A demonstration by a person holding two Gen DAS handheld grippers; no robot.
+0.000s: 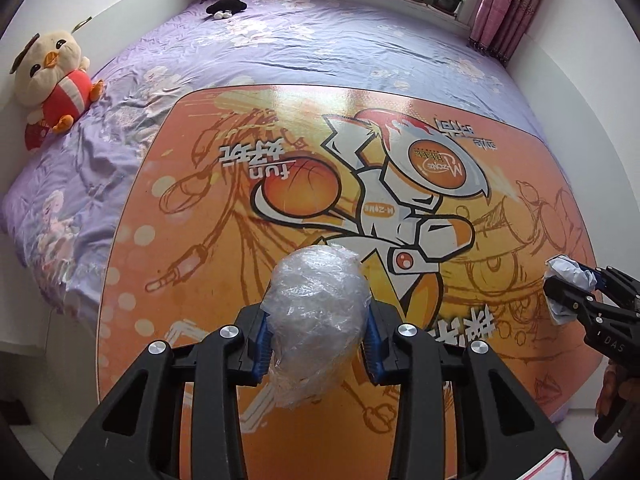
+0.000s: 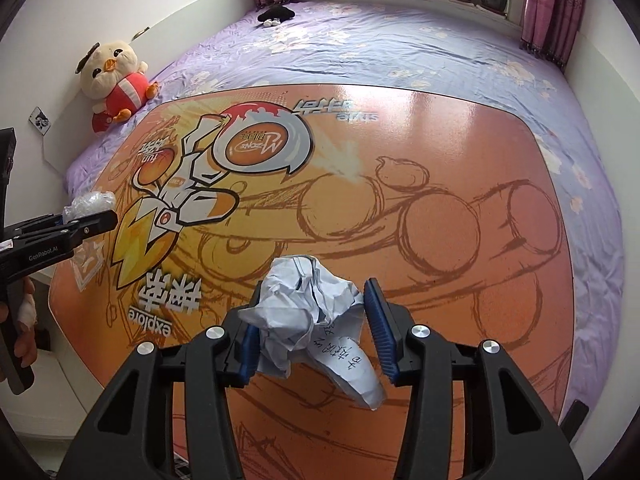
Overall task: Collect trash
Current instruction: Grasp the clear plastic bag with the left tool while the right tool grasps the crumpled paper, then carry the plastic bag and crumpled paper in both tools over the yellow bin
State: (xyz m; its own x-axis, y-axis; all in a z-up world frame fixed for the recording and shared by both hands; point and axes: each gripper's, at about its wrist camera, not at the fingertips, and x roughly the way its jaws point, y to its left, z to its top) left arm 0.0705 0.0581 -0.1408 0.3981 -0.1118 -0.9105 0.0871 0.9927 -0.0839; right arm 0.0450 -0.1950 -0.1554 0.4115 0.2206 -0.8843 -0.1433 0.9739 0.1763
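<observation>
Left gripper (image 1: 316, 340) pinching a ball of clear plastic wrap (image 1: 316, 304), right gripper (image 2: 314, 336) pinching crumpled paper (image 2: 308, 312), both above an orange table (image 2: 440, 240), on a purple bed (image 1: 320, 52)

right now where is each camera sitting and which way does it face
Left wrist: sits on the left claw, looking forward and down over the orange table toward the window; the claw holds a plastic wrap ball, and the right claw shows at the edge.
Right wrist: sits on the right claw, same heading; it holds crumpled paper, with the left claw and a hand at the edge.
Shared: table, purple bedsheet, plush chick, both claws.
</observation>
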